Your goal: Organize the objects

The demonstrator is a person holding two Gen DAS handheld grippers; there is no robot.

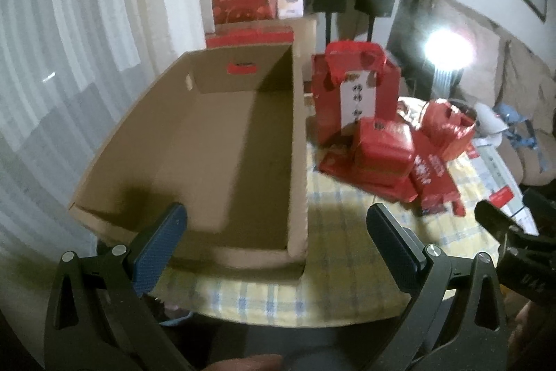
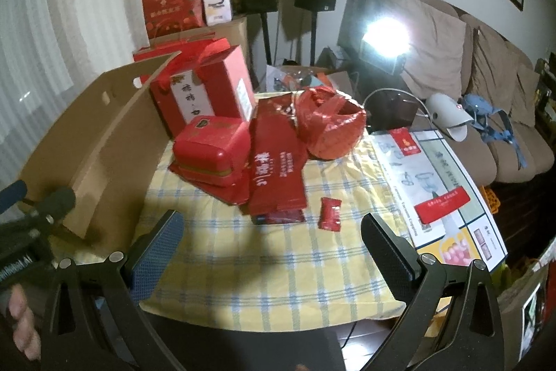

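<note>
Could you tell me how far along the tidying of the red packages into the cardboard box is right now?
Nothing looks done: the cardboard box is empty. Neither the left gripper nor the right gripper holds anything; both are open. Left to do: the red gift box, red tin, flat red packet, red plastic bag and small red sachet on the tablecloth.

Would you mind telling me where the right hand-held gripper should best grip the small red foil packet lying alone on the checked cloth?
Probably from straight above, closing across the narrow middle of the small red foil packet. It lies flat on the yellow checked tablecloth with free space on every side, so the open right hand-held gripper has room.
</note>
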